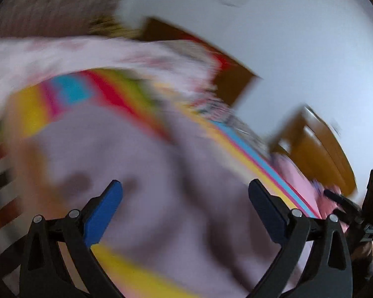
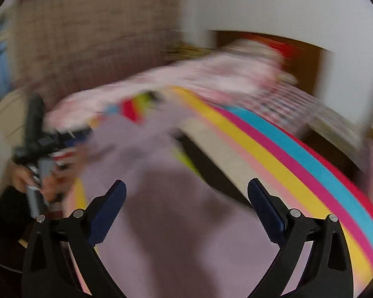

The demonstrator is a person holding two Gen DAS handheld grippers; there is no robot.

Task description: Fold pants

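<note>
Although both views are badly smeared, the lilac pants (image 2: 176,213) can be made out lying spread on a rainbow-striped sheet (image 2: 318,181) that seems to cover a bed, with a heap of pink patterned bedding (image 2: 211,77) at the far side. In the left wrist view the same pale purple cloth (image 1: 146,173) fills the near middle, wrinkled and uneven, with the stripes running past it on the right.

The left claw (image 1: 185,201) stands wide apart with nothing between its blue fingers (image 1: 104,213); only cloth shows beyond the gap. The right claw (image 2: 186,203) is likewise spread and empty, hanging over the near part of the garment. In the right wrist view the other tool appears at the far left, held in a person's hand (image 2: 34,181), close to the cloth's left edge.

By my reading the folding is at an early or middle stage: the fabric looks loosely laid, with one dark crease or overlap across it, but no tidy stack. Whether a first fold is already made cannot be told through the blur. What seems left is gripping an edge, carrying it across, and flattening the result.
</note>
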